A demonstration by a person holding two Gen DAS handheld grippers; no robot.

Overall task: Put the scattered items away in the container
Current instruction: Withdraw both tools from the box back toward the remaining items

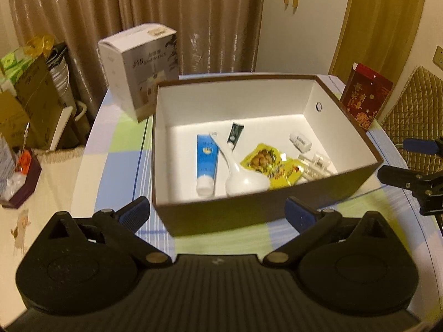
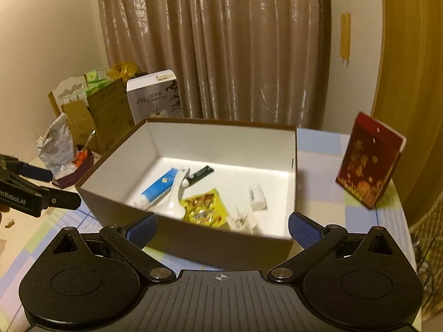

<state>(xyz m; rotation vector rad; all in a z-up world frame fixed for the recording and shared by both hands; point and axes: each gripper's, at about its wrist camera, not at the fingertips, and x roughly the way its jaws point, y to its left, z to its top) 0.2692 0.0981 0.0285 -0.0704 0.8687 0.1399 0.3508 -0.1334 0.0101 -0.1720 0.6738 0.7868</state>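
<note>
My left claw point(image 1: 217, 214) fills the bottom of its frame, fingers spread wide with nothing between them. My right claw point(image 2: 223, 228) is likewise spread and empty. In the centre of both frames sits the brown box point(image 1: 249, 215) with a white inside, on a checked tablecloth point(image 1: 119, 144). On its floor lie a blue tube point(image 1: 205, 163), a white spoon point(image 1: 241, 179), a dark tube point(image 1: 234, 135), yellow snack packets point(image 1: 272, 164) and a small white bottle point(image 1: 300, 141).

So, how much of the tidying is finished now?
Done: the blue tube, white spoon, dark tube, yellow packets, small white bottle and a clear item lie inside the box. In hand: nothing; left gripper and right gripper are open and empty. Left: no loose small items visible.
</note>
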